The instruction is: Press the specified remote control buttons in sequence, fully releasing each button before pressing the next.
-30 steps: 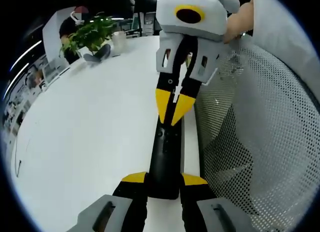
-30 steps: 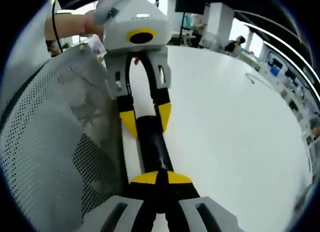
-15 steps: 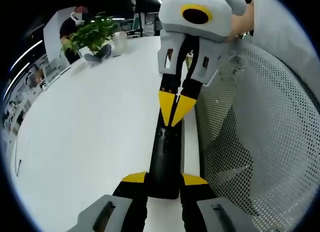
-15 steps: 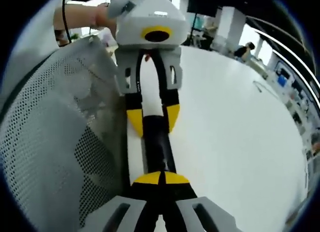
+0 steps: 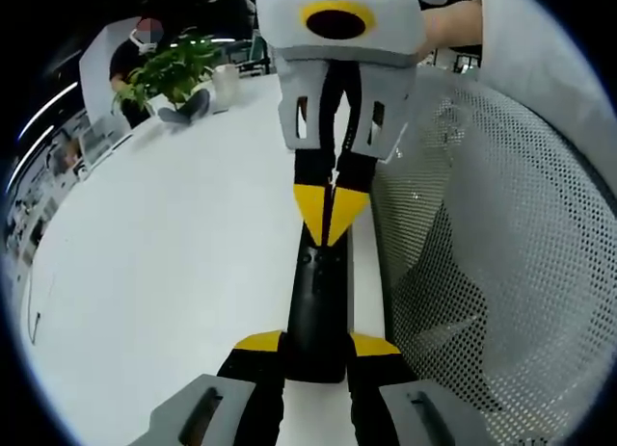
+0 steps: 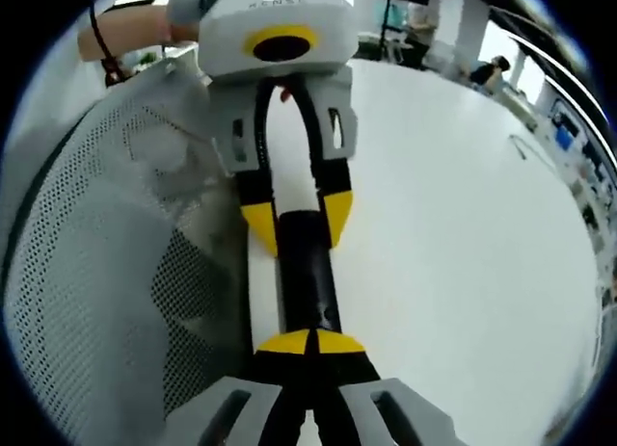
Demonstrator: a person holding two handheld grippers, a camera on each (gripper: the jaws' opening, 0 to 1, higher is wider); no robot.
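Note:
A long black remote (image 5: 316, 301) lies on the white table (image 5: 164, 253) along its edge. My left gripper (image 5: 316, 345) is shut on the remote's near end, one yellow fingertip on each side. My right gripper (image 5: 330, 213) comes down from above with its yellow tips shut together on the remote's far end; whether it presses a button I cannot tell. In the right gripper view the remote (image 6: 307, 273) runs from my right gripper (image 6: 310, 342), whose shut tips rest on it, up to the left gripper (image 6: 297, 223) clamping its sides.
A grey mesh chair back (image 5: 482, 253) stands right against the table edge beside the remote, also seen as mesh (image 6: 96, 253). A potted plant (image 5: 174, 65) and a white cup (image 5: 229, 80) stand at the table's far end. A hand (image 5: 448, 27) holds the right gripper.
The right gripper's body has swung leftward and closer in the left gripper view, while its shut tips stay on the remote's far end. The left gripper's hold is unchanged.

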